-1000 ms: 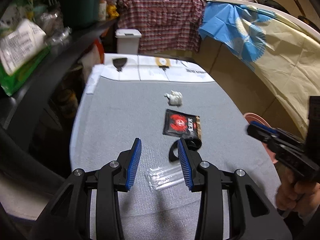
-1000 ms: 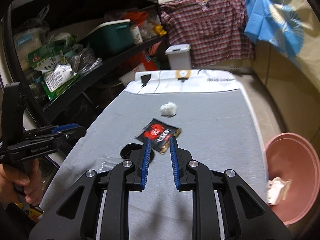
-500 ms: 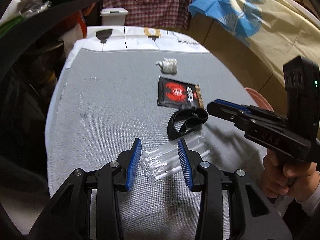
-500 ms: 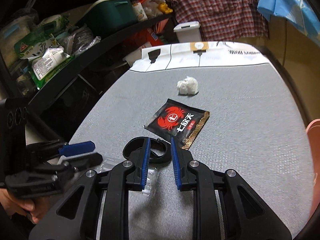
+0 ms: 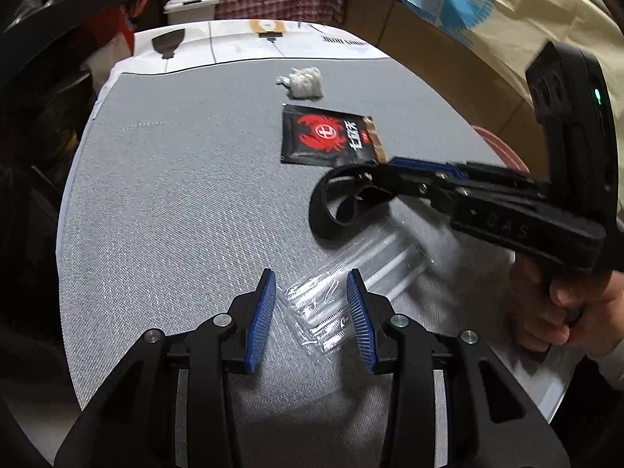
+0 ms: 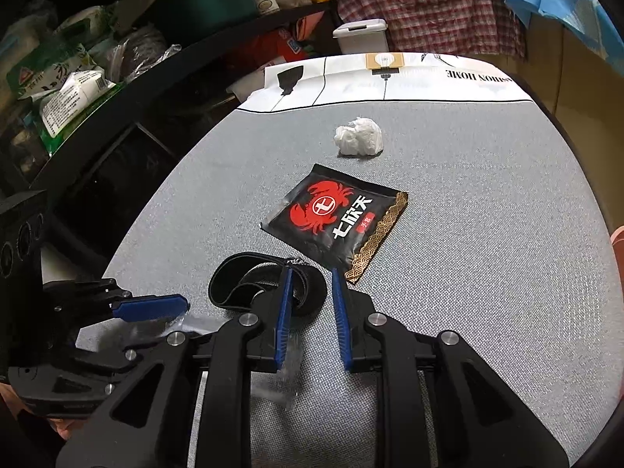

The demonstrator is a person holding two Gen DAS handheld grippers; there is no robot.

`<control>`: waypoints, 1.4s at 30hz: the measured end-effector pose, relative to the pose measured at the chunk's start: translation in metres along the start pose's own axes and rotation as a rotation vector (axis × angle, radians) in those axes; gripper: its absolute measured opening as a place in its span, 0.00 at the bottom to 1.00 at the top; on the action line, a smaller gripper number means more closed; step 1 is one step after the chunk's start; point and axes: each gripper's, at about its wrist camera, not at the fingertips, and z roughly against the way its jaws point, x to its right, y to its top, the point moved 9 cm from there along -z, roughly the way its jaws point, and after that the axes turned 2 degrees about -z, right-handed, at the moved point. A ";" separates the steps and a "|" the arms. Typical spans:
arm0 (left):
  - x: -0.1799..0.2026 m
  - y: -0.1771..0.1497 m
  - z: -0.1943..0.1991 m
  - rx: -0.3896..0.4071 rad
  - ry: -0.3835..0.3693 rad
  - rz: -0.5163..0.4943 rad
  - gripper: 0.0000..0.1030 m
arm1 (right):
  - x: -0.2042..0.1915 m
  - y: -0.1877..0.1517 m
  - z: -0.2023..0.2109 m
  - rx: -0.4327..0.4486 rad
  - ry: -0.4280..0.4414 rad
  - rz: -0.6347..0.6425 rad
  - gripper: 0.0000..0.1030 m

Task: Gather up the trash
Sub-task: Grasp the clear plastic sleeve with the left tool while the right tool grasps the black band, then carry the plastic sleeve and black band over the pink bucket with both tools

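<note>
Tongs (image 5: 312,314) perhaps astride clear wrapper (image 5: 353,284)

The black sachet (image 6: 335,220), lying in the middle of the right wrist view, bears a red crab drawing around a white ringed character, and beside it large white Chinese characters reading 七欣天; a small red tag next to them is too small to read. The white printed cloth (image 6: 468,78) at the far edge of the tabletop carries black capitals, upside down in the upper right of the frame, reading "HOME" after a word cut off at "…SHION". In the left wrist view, the side of the right hand-held gripper (image 5: 491,226) shows raised letters, seemingly "DAS". Packets on the shelf (image 6: 62,105) at upper left carry print too blurred to read.
</note>
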 end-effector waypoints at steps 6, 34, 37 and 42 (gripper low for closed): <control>0.004 -0.008 0.004 -0.013 0.015 -0.051 0.19 | -0.003 0.000 0.004 0.006 -0.007 0.023 0.03; 0.008 0.025 0.072 0.191 0.120 0.031 0.04 | 0.039 0.030 0.161 0.173 -0.124 0.047 0.03; 0.014 0.031 0.078 0.213 0.123 0.036 0.04 | 0.050 0.032 0.181 0.185 -0.137 0.046 0.03; 0.027 0.039 0.086 0.238 0.122 0.035 0.04 | 0.065 0.030 0.210 0.199 -0.159 0.059 0.03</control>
